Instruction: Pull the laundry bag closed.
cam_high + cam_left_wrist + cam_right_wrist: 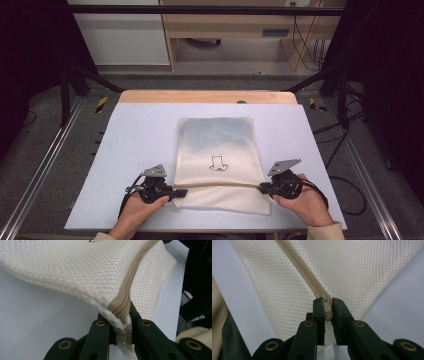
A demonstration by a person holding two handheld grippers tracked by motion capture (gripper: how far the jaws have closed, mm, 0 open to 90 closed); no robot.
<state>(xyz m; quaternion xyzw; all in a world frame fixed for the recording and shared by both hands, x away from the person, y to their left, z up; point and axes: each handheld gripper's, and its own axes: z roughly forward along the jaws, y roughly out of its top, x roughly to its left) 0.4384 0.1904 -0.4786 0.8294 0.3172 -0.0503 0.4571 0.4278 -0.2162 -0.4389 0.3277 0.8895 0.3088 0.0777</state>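
Note:
A cream mesh zipper bag [218,150] lies flat on the white table [135,135], with a small black drawing on its top. A beige zipper [127,287] runs across it near the front edge. My left gripper [181,192] is shut on the bag's left corner at the zipper's end [122,315], and mesh is bunched between its jaws. My right gripper [262,188] is at the bag's right edge, shut on the zipper pull [327,307], where the zipper [299,265] runs away from the jaws. A hand holds each gripper at the table's front.
Black frame bars [75,80] stand at both back corners. A wooden strip [207,96] borders the table's far edge, with cabinets [120,35] and cables [307,45] on the floor beyond. Bare table surface lies left, right and behind the bag.

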